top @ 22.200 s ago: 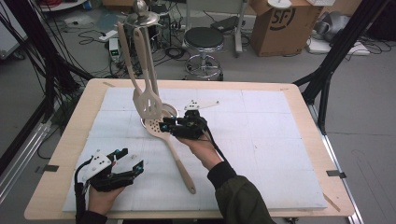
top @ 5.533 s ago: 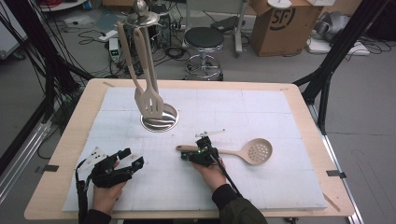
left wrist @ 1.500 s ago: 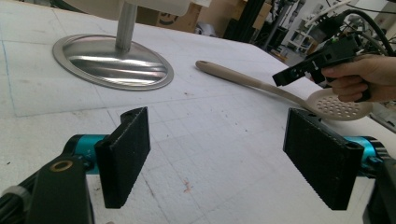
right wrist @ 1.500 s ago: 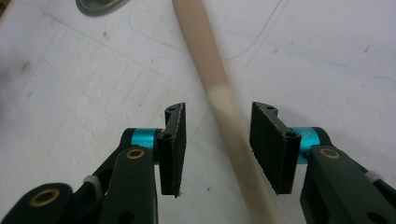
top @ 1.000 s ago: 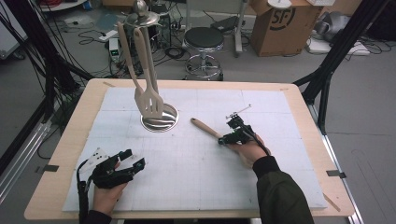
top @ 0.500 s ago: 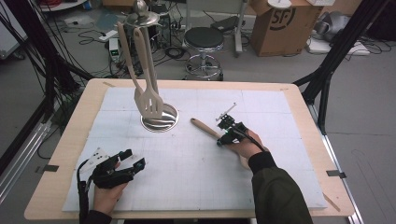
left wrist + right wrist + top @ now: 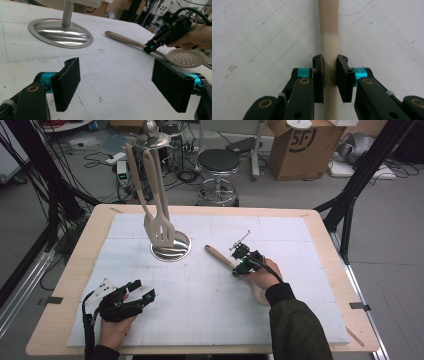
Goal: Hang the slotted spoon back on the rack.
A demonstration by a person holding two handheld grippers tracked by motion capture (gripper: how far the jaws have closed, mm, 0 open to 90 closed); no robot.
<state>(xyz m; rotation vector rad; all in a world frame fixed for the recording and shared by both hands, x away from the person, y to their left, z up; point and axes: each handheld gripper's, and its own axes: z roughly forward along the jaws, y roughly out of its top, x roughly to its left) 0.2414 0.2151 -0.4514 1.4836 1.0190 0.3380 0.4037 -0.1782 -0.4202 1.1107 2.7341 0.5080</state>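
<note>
White-padded table (image 7: 300, 320), steel rack base (image 7: 171, 251) far left.
Right gripper (image 7: 329, 75) had just been closing, jaws pinching the slotted spoon (image 7: 220, 256) lying mid-table; left gripper (image 7: 117, 82) sat near-left, jaws spread.

Both grippers are black, with turquoise collars behind flat black jaws and brass-ringed pivots on the arms. The left gripper (image 7: 131, 296) carries a pale grey plate and a black cable; the right gripper's (image 7: 240, 265) sleeve is dark olive.
</note>
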